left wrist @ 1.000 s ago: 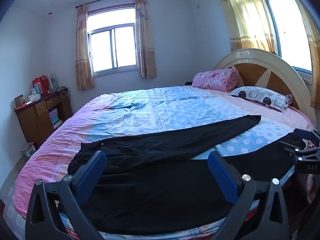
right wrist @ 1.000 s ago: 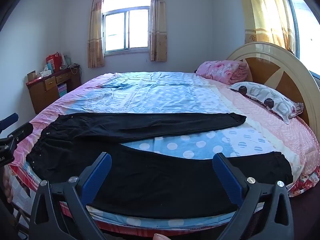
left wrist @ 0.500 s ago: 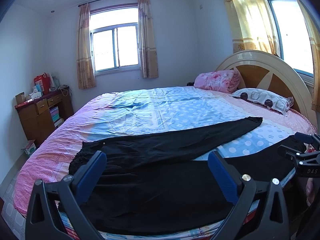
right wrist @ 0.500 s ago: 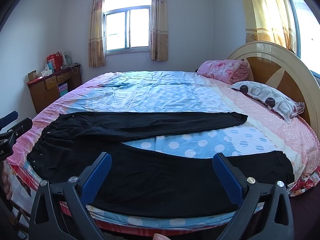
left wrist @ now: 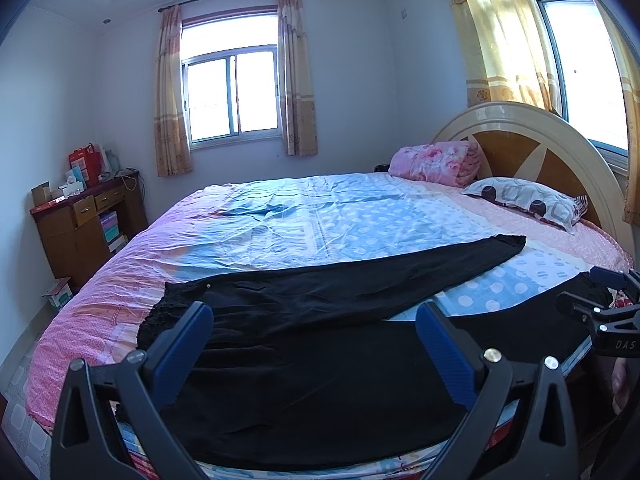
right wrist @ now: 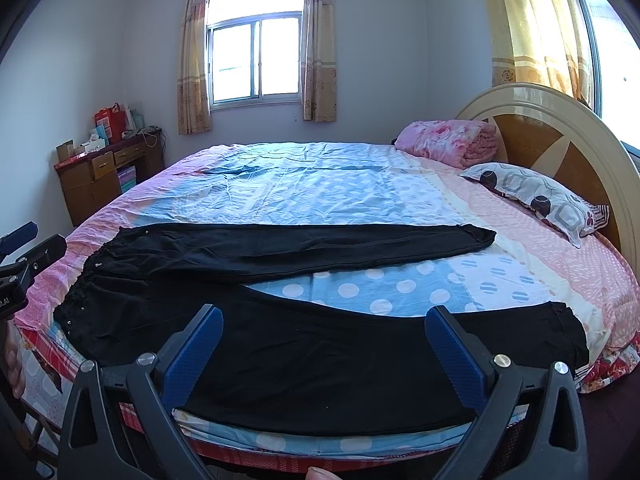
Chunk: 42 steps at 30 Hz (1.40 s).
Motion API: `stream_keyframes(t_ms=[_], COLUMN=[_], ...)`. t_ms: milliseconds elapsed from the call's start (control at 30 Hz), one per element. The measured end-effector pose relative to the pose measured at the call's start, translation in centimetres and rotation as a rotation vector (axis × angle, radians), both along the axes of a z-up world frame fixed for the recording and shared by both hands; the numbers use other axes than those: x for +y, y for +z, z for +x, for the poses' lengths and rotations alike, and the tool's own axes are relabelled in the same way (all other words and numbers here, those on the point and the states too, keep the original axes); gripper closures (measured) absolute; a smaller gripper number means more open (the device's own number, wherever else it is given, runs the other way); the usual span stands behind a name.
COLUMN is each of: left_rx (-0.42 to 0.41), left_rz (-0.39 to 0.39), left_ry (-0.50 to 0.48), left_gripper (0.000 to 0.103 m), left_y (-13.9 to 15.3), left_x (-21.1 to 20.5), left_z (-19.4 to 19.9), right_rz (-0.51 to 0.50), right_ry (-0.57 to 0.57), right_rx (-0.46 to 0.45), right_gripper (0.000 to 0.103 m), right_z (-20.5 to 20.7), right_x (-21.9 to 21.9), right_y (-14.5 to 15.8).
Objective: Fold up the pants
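Note:
Black pants (left wrist: 320,344) (right wrist: 312,344) lie spread flat on the bed (left wrist: 320,216), waistband at the left, the two legs splayed toward the right. The far leg ends near the pillow; the near leg runs along the front edge of the bed. My left gripper (left wrist: 314,336) is open and empty, held above the near leg close to the waist. My right gripper (right wrist: 324,344) is open and empty above the middle of the near leg. The right gripper also shows at the right edge of the left wrist view (left wrist: 600,304), and the left gripper at the left edge of the right wrist view (right wrist: 24,248).
A patterned pillow (right wrist: 536,196) and a folded pink quilt (right wrist: 448,140) lie by the headboard (right wrist: 560,136). A wooden desk (right wrist: 104,172) with boxes stands at the far left wall. The bed's front edge (right wrist: 320,436) is just below my grippers.
Both grippers have lifted and tilted slightly, so the bed sits a little lower in both views. The pants have not moved.

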<state>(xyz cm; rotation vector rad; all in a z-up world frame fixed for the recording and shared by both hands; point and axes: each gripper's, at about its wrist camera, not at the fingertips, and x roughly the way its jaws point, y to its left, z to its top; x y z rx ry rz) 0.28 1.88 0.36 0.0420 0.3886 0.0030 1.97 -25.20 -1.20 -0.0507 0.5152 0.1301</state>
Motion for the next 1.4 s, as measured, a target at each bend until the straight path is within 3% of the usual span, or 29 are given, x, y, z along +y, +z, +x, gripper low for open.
stream_keyframes(t_ms=[1400], left_rx=[0.028], left_rz=[-0.001], left_ry=[0.002], left_gripper=[0.0], left_y=[-0.89], left_x=[0.51], left_z=[0.45], right_rz=[-0.01], right_ry=[0.013], right_rx=[0.016], right_gripper=[0.001], right_z=[0.05], right_x=[0.44], right_y=[-0.64])
